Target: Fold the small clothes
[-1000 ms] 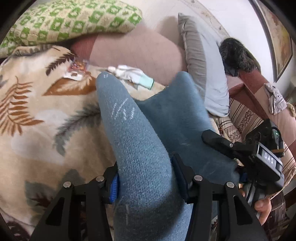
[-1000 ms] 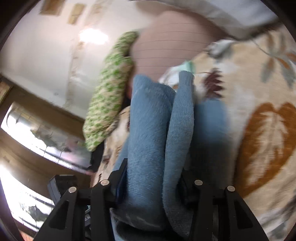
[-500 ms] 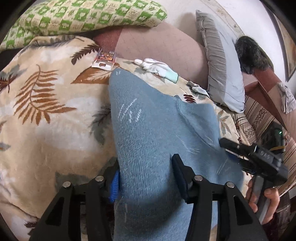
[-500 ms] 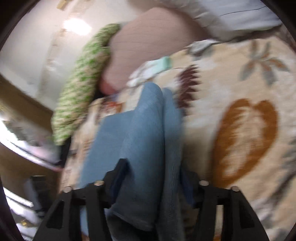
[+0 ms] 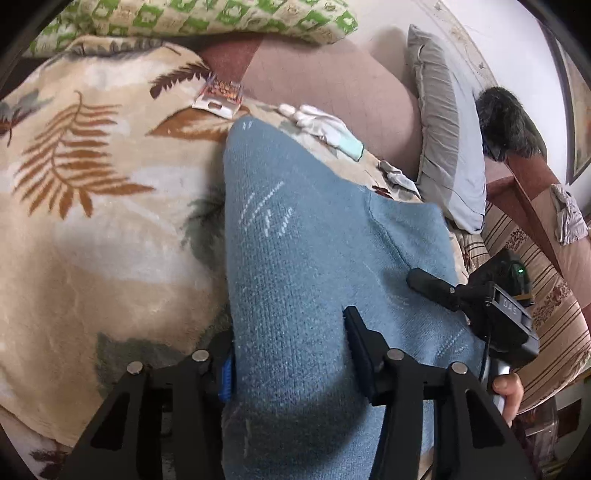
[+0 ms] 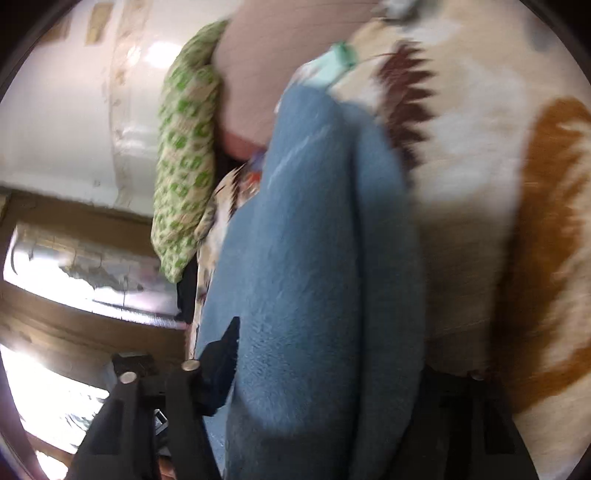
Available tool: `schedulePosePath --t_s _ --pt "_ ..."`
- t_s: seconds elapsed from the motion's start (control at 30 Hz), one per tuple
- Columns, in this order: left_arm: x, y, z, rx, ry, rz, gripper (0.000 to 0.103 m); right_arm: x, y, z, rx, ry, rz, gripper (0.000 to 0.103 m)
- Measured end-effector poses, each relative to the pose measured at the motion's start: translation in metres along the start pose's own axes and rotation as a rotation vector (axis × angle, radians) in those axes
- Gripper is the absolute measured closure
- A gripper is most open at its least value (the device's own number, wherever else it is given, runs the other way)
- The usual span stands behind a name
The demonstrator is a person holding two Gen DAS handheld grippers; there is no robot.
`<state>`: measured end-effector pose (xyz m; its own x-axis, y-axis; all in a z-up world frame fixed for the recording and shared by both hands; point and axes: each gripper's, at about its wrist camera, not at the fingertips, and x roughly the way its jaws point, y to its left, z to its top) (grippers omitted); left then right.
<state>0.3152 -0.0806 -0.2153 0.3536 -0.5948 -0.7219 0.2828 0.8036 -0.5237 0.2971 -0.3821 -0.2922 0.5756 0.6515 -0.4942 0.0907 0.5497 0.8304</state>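
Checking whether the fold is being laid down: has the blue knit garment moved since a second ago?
Yes. In the left wrist view the blue knit garment has come down onto the leaf-print blanket, spreading flatter below the white glove.

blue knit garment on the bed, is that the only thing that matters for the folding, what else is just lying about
Part of the job:
blue garment
left gripper, closed on it
right gripper, closed on it

Just lying about:
white glove
small packet
green checked pillow
grey pillow
leaf-print blanket, under the garment
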Motion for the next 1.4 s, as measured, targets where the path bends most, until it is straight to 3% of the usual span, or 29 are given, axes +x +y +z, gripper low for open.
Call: schedulePosePath --t_s 0.1,0.27,0.33,0.4,0.47,0.57,0.7,0.77,0.87,0.93,1.0,1.07,1.17,1.23,1.3,1.4 --pt "-0.014 0.005 0.003 -0.021 -0.026 -0.017 0.054 -0.003 0.018 -0.003 0.0 -0.03 0.075 0.045" --pt "-0.053 0.013 0.003 0.008 -0.115 0.039 0.054 -0.005 0.056 -0.012 -0.105 -0.066 0.126 0.047" --pt "-0.054 0.019 -0.002 0.032 -0.12 0.127 0.054 0.003 0.06 -0.017 -0.118 -0.075 0.105 0.047" --pt "-0.04 0.03 -0.008 0.027 -0.069 0.206 0.052 0.013 0.047 -0.017 -0.079 -0.074 0.04 0.047" --pt "-0.038 0.044 -0.01 -0.044 -0.073 0.172 0.047 0.022 0.021 -0.017 0.003 -0.062 -0.082 0.045" --pt "-0.047 0.039 -0.003 -0.038 -0.069 0.181 0.047 0.021 0.004 -0.017 0.116 -0.029 -0.05 0.04" --pt "-0.072 0.032 0.002 -0.028 -0.163 0.218 0.047 -0.019 0.048 -0.013 -0.112 -0.162 -0.187 0.04" --pt "-0.084 0.024 0.003 0.02 -0.22 0.277 0.047 -0.035 0.085 -0.01 -0.271 -0.241 -0.181 0.04" --pt "-0.087 0.013 0.001 0.091 -0.248 0.331 0.046 -0.039 0.113 -0.017 -0.391 -0.22 -0.14 0.04" --pt "-0.07 0.01 -0.003 0.139 -0.177 0.394 0.045 -0.023 0.117 -0.026 -0.42 -0.151 -0.119 0.041" --pt "-0.051 0.015 -0.01 0.157 -0.109 0.434 0.044 0.014 0.107 -0.029 -0.407 -0.045 -0.185 0.041" --pt "-0.046 0.018 -0.013 0.139 -0.112 0.428 0.042 0.041 0.086 -0.031 -0.344 0.044 -0.255 0.041" --pt "-0.057 0.006 -0.009 0.158 -0.122 0.44 0.041 0.029 0.097 -0.033 -0.379 0.004 -0.273 0.046" --pt "-0.079 -0.007 -0.014 0.171 -0.2 0.447 0.041 0.009 0.114 -0.041 -0.418 -0.039 -0.257 0.046" --pt "-0.098 -0.021 -0.023 0.189 -0.257 0.451 0.031 -0.013 0.13 -0.054 -0.453 -0.091 -0.244 0.044" --pt "-0.133 -0.049 -0.043 0.244 -0.351 0.527 0.026 -0.049 0.157 -0.08 -0.506 -0.175 -0.248 0.044"
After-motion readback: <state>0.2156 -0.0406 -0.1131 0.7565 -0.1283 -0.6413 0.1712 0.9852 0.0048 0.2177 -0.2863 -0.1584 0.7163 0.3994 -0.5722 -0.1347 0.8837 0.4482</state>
